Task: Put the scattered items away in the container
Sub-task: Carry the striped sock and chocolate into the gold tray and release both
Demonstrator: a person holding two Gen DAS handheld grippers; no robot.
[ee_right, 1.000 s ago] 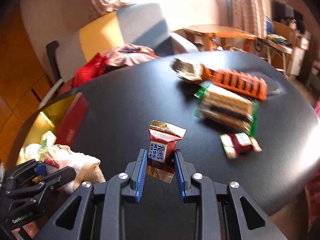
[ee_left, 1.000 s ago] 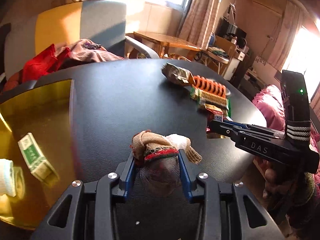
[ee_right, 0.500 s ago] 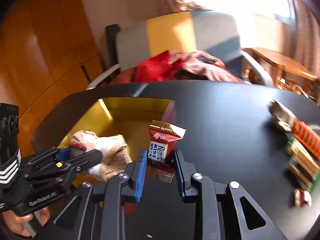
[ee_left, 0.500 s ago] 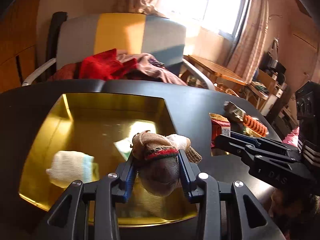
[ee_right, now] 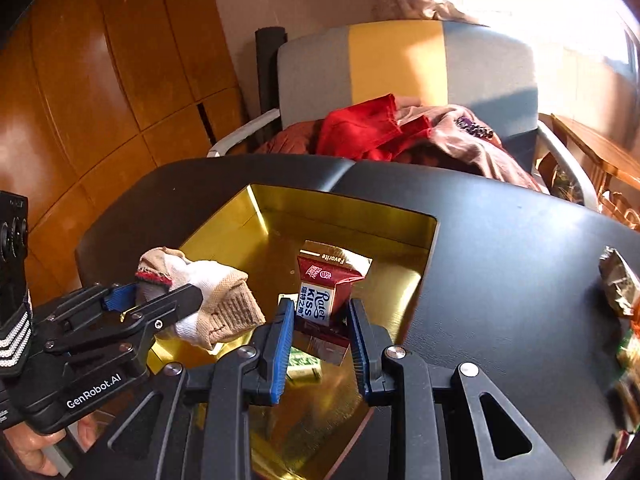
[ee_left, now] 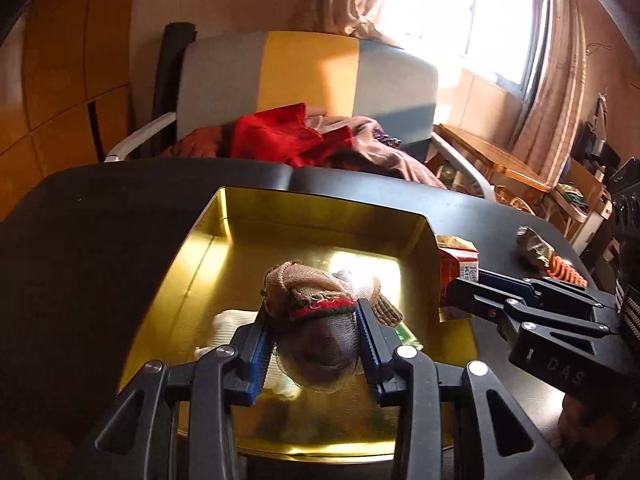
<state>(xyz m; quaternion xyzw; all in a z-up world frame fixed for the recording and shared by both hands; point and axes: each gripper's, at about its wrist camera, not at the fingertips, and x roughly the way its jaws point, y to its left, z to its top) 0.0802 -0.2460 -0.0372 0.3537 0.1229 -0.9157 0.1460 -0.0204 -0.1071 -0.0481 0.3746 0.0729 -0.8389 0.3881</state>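
Observation:
A gold tray (ee_left: 320,220) (ee_right: 344,210) lies on the black table (ee_left: 100,248) (ee_right: 500,280). My left gripper (ee_left: 312,320) is shut on a rolled beige sock (ee_left: 308,296) with a red and green band, held above the tray. From the right wrist view the same left gripper (ee_right: 160,300) and sock (ee_right: 212,300) show at the left. My right gripper (ee_right: 318,310) is shut on a red candy packet (ee_right: 326,284), over the tray's right part. The left wrist view shows that right gripper (ee_left: 460,292) and packet (ee_left: 458,268) at the tray's right wall. A white sock (ee_left: 228,324) and a green packet (ee_right: 304,364) lie in the tray.
Several snack packets lie on the table to the right, among them a crumpled foil wrapper (ee_left: 534,246) (ee_right: 618,280) and an orange packet (ee_left: 566,274). Behind the table stands a chair (ee_left: 312,76) heaped with red and brown clothes (ee_left: 292,136). A person's hand (ee_right: 36,452) holds the left gripper.
Both grippers swung left from the snack side of the table to above the gold tray, each still holding its item. The tray now fills the middle of both views.

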